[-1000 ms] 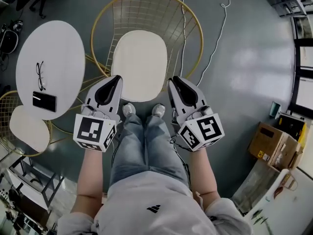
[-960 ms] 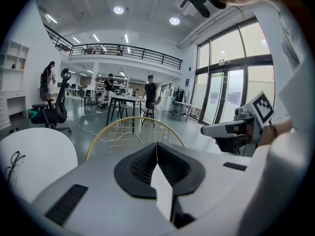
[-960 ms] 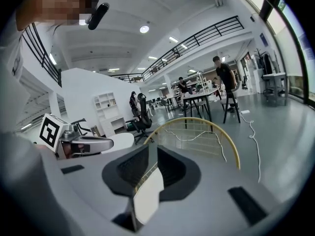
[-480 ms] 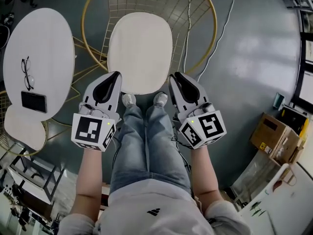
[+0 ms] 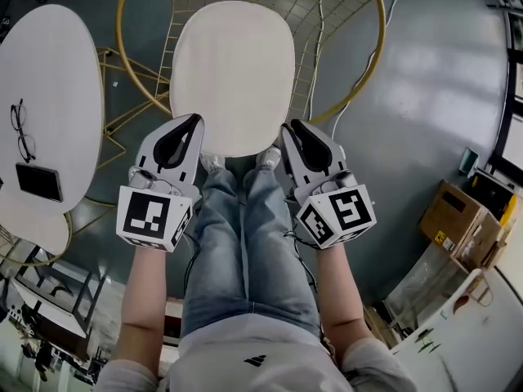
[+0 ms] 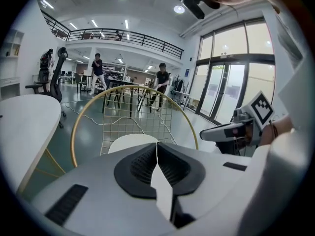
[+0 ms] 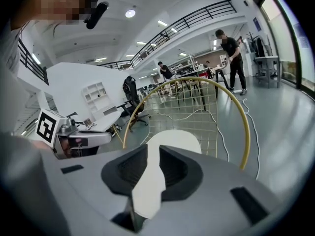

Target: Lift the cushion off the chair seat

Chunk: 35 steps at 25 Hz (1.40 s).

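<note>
left gripper [image 5: 193, 122] and right gripper [image 5: 288, 129] side by side, tilted forward and down
left jaws pressed together, empty; right jaws slightly apart, just been opening, nothing between them

Cushion [image 5: 233, 72] sits on the chair [image 5: 381, 43], left gripper [image 5: 193, 122] and right gripper [image 5: 288, 129] by its near edge; glasses [image 5: 22, 131] and phone [image 5: 39, 182] on the table [image 5: 61, 80], left.

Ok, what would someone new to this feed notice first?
The pale cushion on the gold wire chair, at the top centre of the head view. At its near edge in that view are the left hand-held gripper, shut, and the right hand-held gripper, whose jaws have just been opening with nothing between them. On the white table at left lie glasses and a phone.
</note>
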Tool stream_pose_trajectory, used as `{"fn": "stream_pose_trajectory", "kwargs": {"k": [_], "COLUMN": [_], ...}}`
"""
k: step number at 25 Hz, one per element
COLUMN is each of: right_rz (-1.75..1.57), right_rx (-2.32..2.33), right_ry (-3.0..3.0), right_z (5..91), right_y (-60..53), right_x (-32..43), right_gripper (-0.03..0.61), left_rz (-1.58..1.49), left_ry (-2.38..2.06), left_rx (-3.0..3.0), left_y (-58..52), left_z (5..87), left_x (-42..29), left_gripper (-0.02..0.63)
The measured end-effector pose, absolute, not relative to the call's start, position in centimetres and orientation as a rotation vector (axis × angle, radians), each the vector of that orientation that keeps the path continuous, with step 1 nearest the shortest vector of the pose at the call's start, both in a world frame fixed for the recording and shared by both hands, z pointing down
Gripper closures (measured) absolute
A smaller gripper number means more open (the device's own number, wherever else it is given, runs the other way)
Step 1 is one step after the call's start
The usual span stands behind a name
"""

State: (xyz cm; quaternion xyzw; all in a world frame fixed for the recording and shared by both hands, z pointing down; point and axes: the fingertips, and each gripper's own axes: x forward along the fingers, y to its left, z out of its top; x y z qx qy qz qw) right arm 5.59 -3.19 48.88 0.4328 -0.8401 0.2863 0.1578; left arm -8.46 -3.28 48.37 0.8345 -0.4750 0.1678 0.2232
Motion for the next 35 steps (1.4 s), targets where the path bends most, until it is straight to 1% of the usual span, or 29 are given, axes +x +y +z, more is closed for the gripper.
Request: {"fn": "stream_pose_trajectory", "kwargs": {"k": [13, 15, 18, 27, 35], "right_rz": [0.898, 0.908, 0.916, 0.951, 0.976], "right_rx": [1.276, 1.285, 1.304, 1.332, 1.367], "right_ry": [-2.326, -2.315, -2.298, -2.221, -2.147], "right_z": [54.7, 55.3, 56.3, 59.8, 62.0], "right_y": [-3.3, -3.6, -3.9, -4.3, -4.4], "right_x": [5.9, 6.1, 6.6, 7.6, 8.7], "right_gripper": [0.499, 0.492, 0.488, 0.46, 0.439], "left_rz": [0.566, 0.579, 0.594, 0.702, 0.824], "left_ry": [-1.344, -1.351, -1.36, -1.379, -1.388], "left_rx": [2.175, 2.151, 2.111, 2.003, 1.925], "left_y": [-3.7, -3.9, -4.2, -4.6, -4.6], "left_z": [54.9, 55.7, 57.0, 61.5, 64.3], "left_x": [-11.1, -11.6, -12.2, -13.5, -14.4], "left_gripper": [0.597, 0.578, 0.532, 0.458, 0.431]}}
